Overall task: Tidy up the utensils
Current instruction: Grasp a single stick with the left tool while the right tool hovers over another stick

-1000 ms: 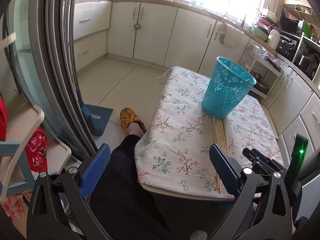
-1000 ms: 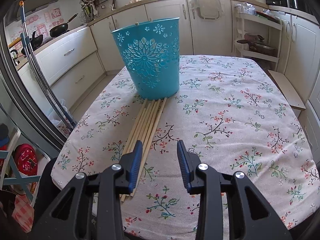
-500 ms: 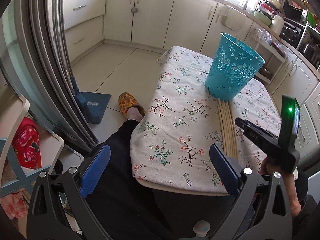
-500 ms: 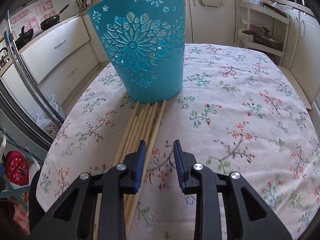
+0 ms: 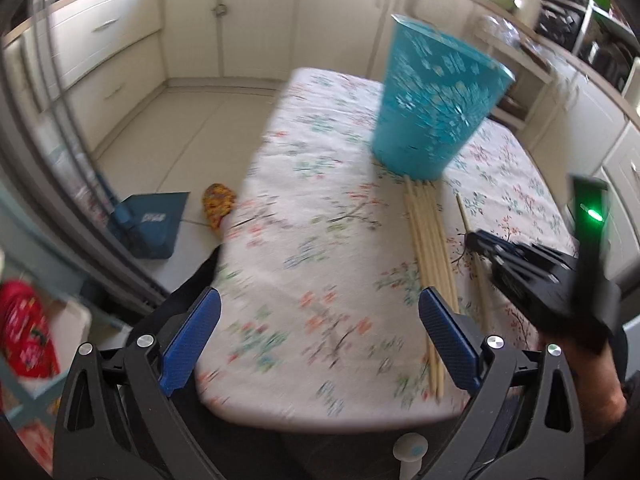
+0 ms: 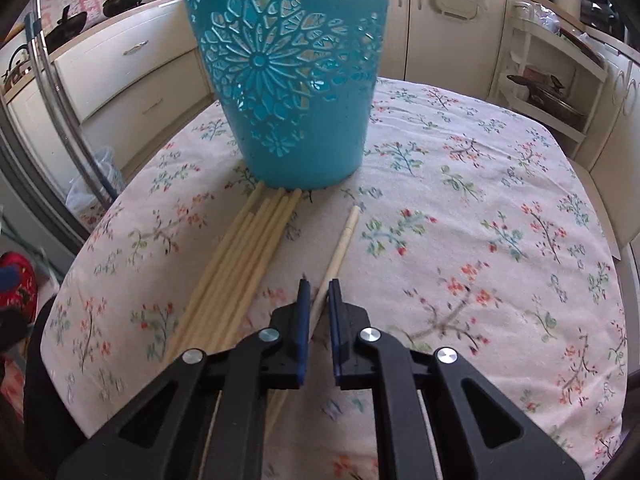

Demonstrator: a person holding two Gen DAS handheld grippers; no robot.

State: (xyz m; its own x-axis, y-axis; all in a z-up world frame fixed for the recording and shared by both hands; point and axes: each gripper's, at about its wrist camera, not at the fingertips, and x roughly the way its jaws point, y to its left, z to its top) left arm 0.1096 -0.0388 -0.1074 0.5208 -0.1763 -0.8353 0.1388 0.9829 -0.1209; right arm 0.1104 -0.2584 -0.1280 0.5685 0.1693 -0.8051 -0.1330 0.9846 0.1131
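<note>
A home kitchen: cream cabinets (image 5: pixel 224 20), pans (image 6: pixel 120 0) on the counter, a flowered tablecloth (image 6: pixel 480 200).

Floral tablecloth (image 6: pixel 460 208) covers desk. Blue dustpan (image 5: pixel 150 224) on floor, left of desk; yellow patterned slipper (image 5: pixel 218 204) just right of it. Cream cabinets (image 5: pixel 224 20) along far wall. Black pans (image 6: pixel 120 0) on far-left counter. Open shelf unit (image 6: pixel 548 76) far right.
</note>
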